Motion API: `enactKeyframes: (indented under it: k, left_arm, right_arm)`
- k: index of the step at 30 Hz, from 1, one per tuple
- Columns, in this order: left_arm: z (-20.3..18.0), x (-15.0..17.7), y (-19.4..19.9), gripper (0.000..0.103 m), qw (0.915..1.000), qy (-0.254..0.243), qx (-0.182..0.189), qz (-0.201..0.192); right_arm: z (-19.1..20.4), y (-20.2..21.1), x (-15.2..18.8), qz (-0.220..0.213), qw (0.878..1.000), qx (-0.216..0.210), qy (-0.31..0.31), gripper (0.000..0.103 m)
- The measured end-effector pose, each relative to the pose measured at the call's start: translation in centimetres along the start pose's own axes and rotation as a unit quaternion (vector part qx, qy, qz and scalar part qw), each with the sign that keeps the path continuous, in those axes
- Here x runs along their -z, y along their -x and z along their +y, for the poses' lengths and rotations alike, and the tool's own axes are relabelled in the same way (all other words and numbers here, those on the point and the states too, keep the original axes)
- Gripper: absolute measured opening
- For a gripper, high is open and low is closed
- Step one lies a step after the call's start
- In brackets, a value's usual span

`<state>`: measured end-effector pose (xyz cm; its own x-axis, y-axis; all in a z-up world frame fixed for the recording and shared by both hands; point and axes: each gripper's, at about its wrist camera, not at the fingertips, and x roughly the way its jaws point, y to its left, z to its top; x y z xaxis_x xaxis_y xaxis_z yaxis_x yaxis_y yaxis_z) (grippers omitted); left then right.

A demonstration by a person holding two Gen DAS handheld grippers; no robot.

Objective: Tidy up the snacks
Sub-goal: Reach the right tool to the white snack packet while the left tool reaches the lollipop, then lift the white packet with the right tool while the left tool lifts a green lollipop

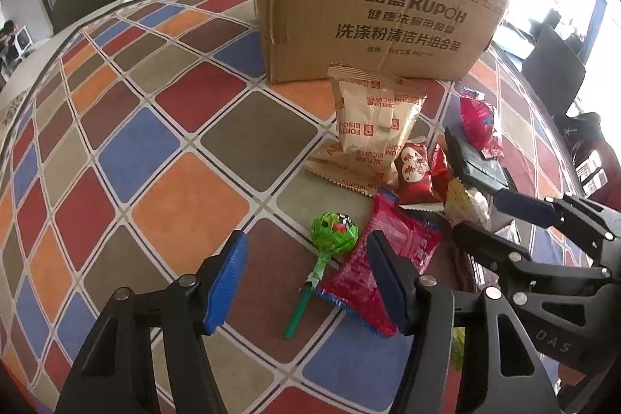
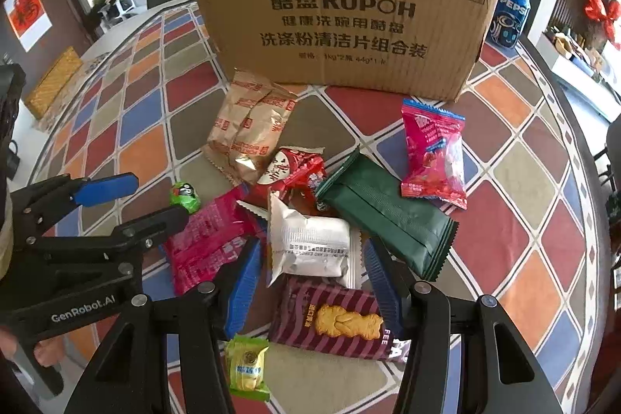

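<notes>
Snack packets lie in a pile in front of a brown cardboard box [image 1: 368, 6] [image 2: 341, 18]. My left gripper [image 1: 308, 284] [image 2: 132, 204] is open low over the table. A green lollipop [image 1: 335, 229] [image 2: 185, 196] has its stick between the fingers, untouched. The right-hand finger overlaps a pink packet [image 1: 388, 251] [image 2: 205, 239]. My right gripper [image 2: 312, 288] [image 1: 460, 189] stands open astride a white packet [image 2: 310, 243] [image 1: 465, 206], pads close by its edges. A purple biscuit packet [image 2: 330, 317] lies just below it.
Around the pile are tan biscuit bags [image 1: 372, 119] [image 2: 248, 130], a dark green packet [image 2: 384, 216], a red packet [image 2: 295, 169], a pink-and-blue bag [image 2: 434, 154] and a yellow-green sweet [image 2: 248, 367]. A Pepsi can [image 2: 510, 18] stands right of the box. The chequered tablecloth [image 1: 155, 161] stretches left.
</notes>
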<state>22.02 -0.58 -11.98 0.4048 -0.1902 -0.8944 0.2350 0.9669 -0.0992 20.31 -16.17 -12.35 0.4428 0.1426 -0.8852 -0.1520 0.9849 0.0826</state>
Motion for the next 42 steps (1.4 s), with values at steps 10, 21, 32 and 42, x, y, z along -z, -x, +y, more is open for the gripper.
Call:
enactKeyframes:
  k: [10, 21, 32, 42]
  left_arm:
    - [-0.5, -0.5, -1.1, 0.044, 0.9999, 0.002, 0.014, 0.009]
    - [-1.1, -0.4, -1.1, 0.026, 0.9999, -0.012, 0.006, 0.006]
    - [-1.9, -0.4, 2.8, 0.026, 0.9990, -0.020, -0.004, -0.040]
    - [-2.8, -1.5, 7.4, 0.026, 0.9950, -0.018, -0.001, -0.099]
  right_arm:
    - [-0.7, -1.0, 0.1, 0.013, 1.000, -0.006, -0.010, 0.055]
    - [-0.9, -0.6, 0.3, 0.000, 1.000, -0.006, -0.017, 0.043]
    - [-0.5, 2.0, 0.0, -0.037, 0.999, -0.017, -0.014, 0.043]
    - [-0.6, 5.3, -0.9, -0.084, 0.996, -0.027, -0.013, 0.043]
